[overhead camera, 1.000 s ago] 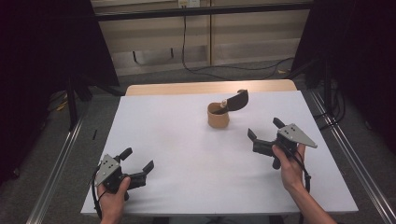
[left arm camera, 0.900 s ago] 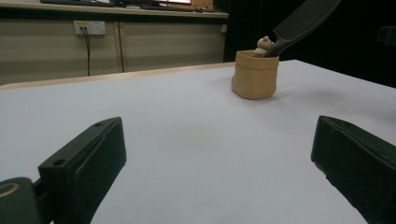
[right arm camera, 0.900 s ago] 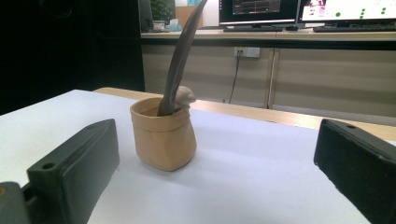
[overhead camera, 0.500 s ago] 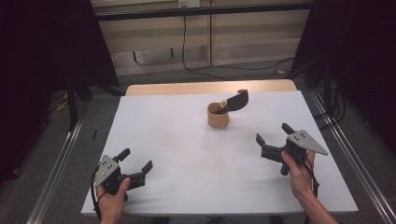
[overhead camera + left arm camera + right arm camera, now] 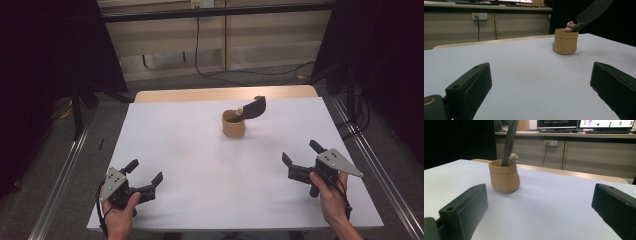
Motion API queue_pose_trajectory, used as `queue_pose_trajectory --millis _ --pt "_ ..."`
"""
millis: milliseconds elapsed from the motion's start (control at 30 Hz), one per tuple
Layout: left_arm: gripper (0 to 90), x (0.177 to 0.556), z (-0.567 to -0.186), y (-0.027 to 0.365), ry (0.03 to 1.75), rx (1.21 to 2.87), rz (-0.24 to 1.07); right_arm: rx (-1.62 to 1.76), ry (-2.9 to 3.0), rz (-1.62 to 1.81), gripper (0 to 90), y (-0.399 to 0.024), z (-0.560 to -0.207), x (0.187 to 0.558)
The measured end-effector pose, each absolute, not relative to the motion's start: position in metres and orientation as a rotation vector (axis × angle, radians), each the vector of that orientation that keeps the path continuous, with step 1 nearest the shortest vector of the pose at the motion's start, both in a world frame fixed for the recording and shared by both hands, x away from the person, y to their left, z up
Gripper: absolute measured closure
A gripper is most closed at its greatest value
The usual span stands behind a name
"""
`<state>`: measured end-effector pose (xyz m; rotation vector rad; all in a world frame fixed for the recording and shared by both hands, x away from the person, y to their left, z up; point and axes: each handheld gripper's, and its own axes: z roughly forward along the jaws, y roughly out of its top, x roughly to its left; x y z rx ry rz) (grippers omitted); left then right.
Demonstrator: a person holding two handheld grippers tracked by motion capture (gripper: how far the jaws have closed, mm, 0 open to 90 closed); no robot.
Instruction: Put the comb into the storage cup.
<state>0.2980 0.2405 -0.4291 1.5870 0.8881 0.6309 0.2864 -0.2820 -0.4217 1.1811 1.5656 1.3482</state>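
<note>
- We see a white table (image 5: 200, 165), the largest thing here, with a strip of bare wood along its far edge; its top carries little beyond one small container and our two grippers.
- Our right gripper (image 5: 301, 161) rests at the table's near right corner, held in the right hand (image 5: 334, 197), with its grey three-cornered plate on top. Its jaws are spread wide with nothing between them, and in the right gripper view bare tabletop fills the gap.
- Our left gripper (image 5: 145, 171) sits at the near left corner in the left hand (image 5: 120, 215). Its jaws are likewise released and empty, and they point across the table toward the container.
- The tan fabric pouch (image 5: 233, 124) stands upright on the far half of the table, a little right of centre and well apart from both grippers. The left gripper view shows it far off to the upper right (image 5: 565, 41); the right gripper view has it nearer, above the left-hand jaw (image 5: 504, 178).
- A black comb (image 5: 252, 107) stands in the pouch, handle down, leaning out over the rim toward the right in the high view; its teeth are clear in the left gripper view (image 5: 590, 11).
- A small pale rounded object (image 5: 514, 158) pokes above the pouch rim, touching the comb; we cannot tell what it is.
</note>
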Motion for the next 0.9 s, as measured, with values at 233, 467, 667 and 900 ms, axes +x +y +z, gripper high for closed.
queue_pose_trajectory --millis 233,467,667,900 --pt "3.9 0.294 -0.428 0.243 0.903 1.569 0.633 1.202 1.551 1.321 0.0 -0.288 -0.427 0.276" --pt "3.9 0.290 -0.429 0.242 0.909 1.579 0.627 1.222 1.528 1.314 0.0 -0.297 -0.429 0.263" --pt "3.8 0.286 -0.428 0.246 0.921 1.561 0.638 1.213 1.551 1.302 0.0 -0.301 -0.433 0.252" --pt "4.0 0.283 -0.430 0.245 0.937 1.566 0.667 1.197 1.548 1.277 0.0 -0.306 -0.440 0.237"
